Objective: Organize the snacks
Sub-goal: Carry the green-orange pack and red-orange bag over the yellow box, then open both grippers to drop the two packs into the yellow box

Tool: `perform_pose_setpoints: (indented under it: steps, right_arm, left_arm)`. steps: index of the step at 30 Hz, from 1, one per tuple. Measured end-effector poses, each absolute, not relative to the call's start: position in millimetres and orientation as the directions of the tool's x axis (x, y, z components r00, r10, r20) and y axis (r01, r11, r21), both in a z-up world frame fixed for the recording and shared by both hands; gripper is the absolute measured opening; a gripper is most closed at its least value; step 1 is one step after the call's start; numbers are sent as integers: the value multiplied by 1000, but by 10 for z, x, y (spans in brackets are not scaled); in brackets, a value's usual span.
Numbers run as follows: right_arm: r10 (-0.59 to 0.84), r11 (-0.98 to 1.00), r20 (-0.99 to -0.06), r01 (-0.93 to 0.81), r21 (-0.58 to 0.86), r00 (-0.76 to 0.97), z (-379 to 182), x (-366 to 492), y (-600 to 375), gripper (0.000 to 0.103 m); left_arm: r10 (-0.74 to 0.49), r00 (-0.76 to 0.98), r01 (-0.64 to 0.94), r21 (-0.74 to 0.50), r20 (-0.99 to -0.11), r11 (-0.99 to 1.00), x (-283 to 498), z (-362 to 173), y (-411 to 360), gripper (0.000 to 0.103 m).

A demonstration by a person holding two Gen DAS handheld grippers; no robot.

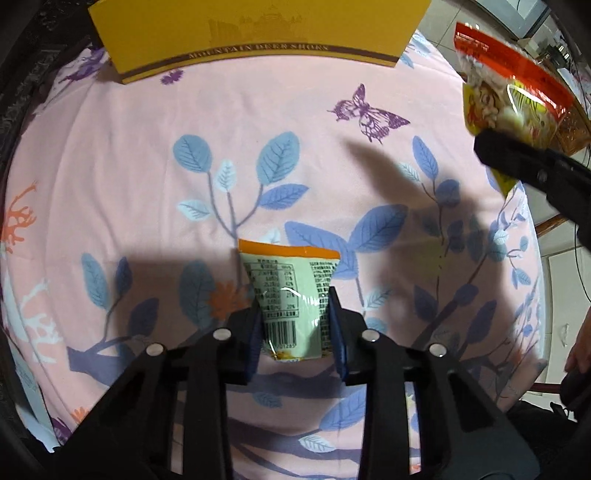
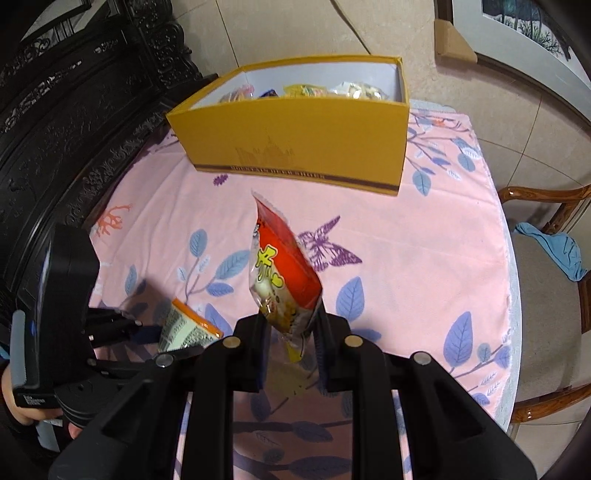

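Observation:
My left gripper (image 1: 293,325) is shut on a pale green snack packet (image 1: 290,291) with an orange top edge, held just above the cloth. The same packet (image 2: 188,326) shows in the right wrist view. My right gripper (image 2: 291,332) is shut on a red and yellow snack bag (image 2: 286,266), held upright above the table. That bag (image 1: 513,96) also shows at the upper right of the left wrist view. A yellow box (image 2: 295,144) stands open at the far side and holds several wrapped snacks (image 2: 354,90). Its front wall (image 1: 251,33) fills the top of the left wrist view.
The table wears a pink cloth (image 2: 406,240) printed with blue leaves and purple butterflies. A dark carved cabinet (image 2: 74,110) stands at the left. A wooden chair (image 2: 546,295) with a blue rag (image 2: 557,251) sits at the right edge.

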State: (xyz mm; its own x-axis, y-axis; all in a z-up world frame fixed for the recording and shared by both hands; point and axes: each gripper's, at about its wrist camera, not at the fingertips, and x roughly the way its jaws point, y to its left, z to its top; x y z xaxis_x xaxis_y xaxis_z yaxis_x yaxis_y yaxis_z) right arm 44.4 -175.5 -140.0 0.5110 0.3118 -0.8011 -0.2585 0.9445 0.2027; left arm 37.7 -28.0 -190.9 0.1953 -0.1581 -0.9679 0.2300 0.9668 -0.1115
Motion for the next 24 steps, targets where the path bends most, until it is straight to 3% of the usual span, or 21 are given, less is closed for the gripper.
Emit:
perform_pose_setpoints:
  steps: [10, 17, 24]
  right_arm:
    - [338, 936, -780, -277, 219, 526, -1263, 659, -1685, 21]
    - [349, 934, -684, -296, 199, 641, -648, 1291, -1559, 21]
    - [319, 947, -651, -252, 198, 688, -311, 2039, -1583, 21]
  left_arm:
    - [-186, 306, 154, -145, -934, 977, 701, -1302, -25, 31]
    - [-191, 455, 87, -169, -870, 982, 1686, -680, 49, 31]
    - [-149, 532, 80, -126, -833, 989, 2580, -302, -1, 31]
